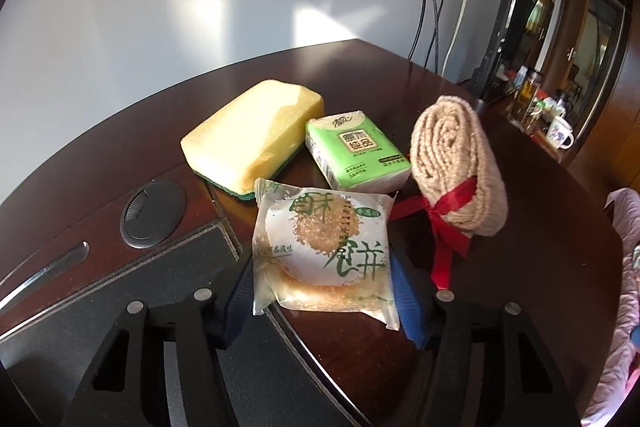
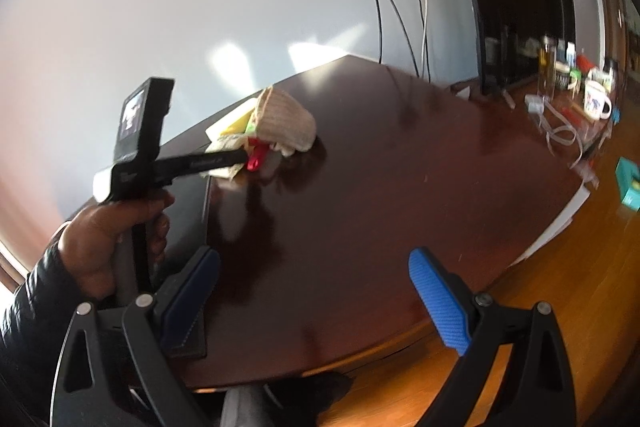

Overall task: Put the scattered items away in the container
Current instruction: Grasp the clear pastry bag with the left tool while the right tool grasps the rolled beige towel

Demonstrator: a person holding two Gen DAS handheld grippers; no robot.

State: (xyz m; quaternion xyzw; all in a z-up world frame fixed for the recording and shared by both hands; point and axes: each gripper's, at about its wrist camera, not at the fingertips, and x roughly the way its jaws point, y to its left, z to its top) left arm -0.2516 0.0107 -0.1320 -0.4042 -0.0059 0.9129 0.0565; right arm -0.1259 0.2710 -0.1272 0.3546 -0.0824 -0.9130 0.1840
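In the left wrist view a clear-wrapped pastry packet (image 1: 326, 247) lies on the dark wooden table (image 1: 540, 227) between the blue pads of my left gripper (image 1: 322, 291), whose jaws stand on either side of it, touching or nearly so. Behind it lie a yellow sponge (image 1: 252, 139), a green tissue pack (image 1: 356, 153) and a rolled beige towel (image 1: 460, 167) tied with red ribbon. In the right wrist view my right gripper (image 2: 316, 303) is open and empty over the table's near part, well apart from the item pile (image 2: 276, 131). No container is in view.
A round black cable cover (image 1: 154, 213) and a black inset pad (image 1: 160, 291) lie at the table's left. A monitor (image 2: 520, 7), cables, a mug (image 2: 596, 101) and jars stand on a side counter at right. The floor (image 2: 560, 267) shows past the table edge.
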